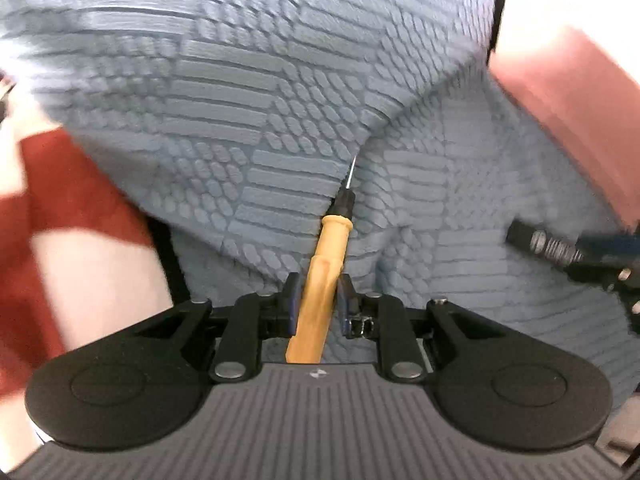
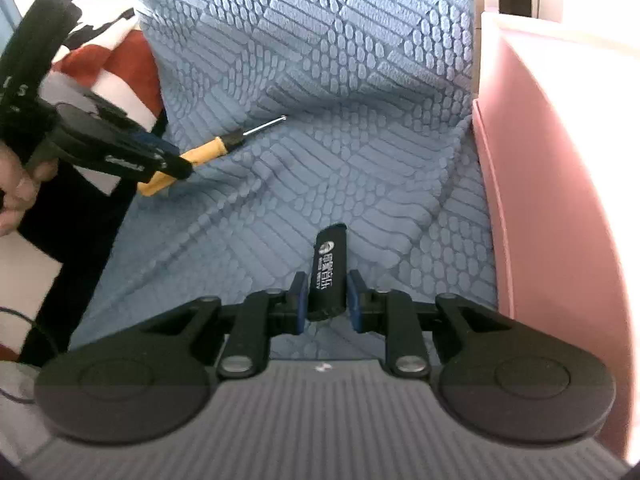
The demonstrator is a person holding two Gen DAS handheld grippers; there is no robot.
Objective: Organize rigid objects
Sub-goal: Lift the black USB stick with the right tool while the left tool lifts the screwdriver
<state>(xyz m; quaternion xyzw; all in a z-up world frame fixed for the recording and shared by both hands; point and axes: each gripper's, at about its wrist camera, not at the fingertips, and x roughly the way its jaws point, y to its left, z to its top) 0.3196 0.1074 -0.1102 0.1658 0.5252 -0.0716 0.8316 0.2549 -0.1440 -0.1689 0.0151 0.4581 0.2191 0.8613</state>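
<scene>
My left gripper point(image 1: 319, 300) is shut on a screwdriver point(image 1: 325, 264) with a yellow handle, black collar and thin metal shaft, which points forward over blue textured fabric point(image 1: 240, 120). In the right wrist view the same screwdriver point(image 2: 208, 150) shows at the left, held in the left gripper point(image 2: 176, 170). My right gripper point(image 2: 328, 300) is shut on a short black cylinder point(image 2: 329, 268) with white print, held just above the fabric point(image 2: 320, 80). The right gripper also shows at the right edge of the left wrist view point(image 1: 516, 236).
A pink box point(image 2: 560, 160) stands along the right side of the blue fabric; it also shows in the left wrist view point(image 1: 568, 80). A red and white cloth point(image 2: 128, 64) lies at the left, also in the left wrist view point(image 1: 72, 200).
</scene>
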